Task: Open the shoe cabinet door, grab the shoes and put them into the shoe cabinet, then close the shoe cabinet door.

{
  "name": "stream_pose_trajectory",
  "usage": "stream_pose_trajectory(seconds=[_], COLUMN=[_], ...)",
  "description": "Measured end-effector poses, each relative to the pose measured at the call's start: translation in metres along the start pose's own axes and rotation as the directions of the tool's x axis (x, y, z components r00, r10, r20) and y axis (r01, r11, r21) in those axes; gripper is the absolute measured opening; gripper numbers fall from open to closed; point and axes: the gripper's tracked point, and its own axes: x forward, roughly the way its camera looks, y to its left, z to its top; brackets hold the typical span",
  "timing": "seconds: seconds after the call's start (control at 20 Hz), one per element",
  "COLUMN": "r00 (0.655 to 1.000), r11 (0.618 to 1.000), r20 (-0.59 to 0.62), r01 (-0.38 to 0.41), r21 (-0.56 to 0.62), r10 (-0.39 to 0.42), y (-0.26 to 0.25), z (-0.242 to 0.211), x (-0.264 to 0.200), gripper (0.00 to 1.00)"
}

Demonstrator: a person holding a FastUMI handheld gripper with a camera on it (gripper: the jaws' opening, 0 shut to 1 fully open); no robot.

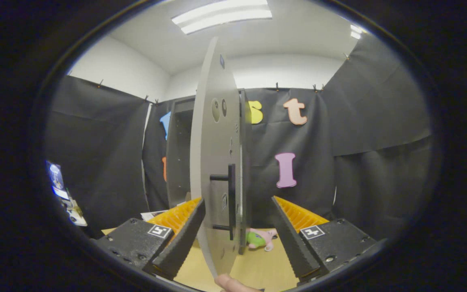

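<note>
Closest in, a fingertip (229, 282) pokes up right under the door's (216, 162) bottom edge. The tongs (237, 221) are spread wide with that door edge-on between them, neither finger gripping it. It's a flat, matte grey panel with a slim dark bar handle (230, 200), smooth stuff, so my guess is it could swing back or slip off a finger if pushed at an angle. Past it on the pale wooden bench (258, 267) lies the shoe (260, 239), soft-looking, green and pink. The cabinet (178, 154) stands open behind, boxy and grey, at the bench's far edge.
</note>
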Motion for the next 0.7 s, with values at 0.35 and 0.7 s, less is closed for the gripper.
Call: stream_pose_trajectory(seconds=[0.35,0.7], r00=[0.997,0.987], r11=[0.994,0.986], r20=[-0.017,-0.09], r01=[0.072,0.119], r21=[-0.085,-0.119], r10=[-0.074,-0.13], y=[-0.051,-0.125], z=[-0.015,-0.046], x=[-0.021,-0.001], gripper=[1.0,1.0])
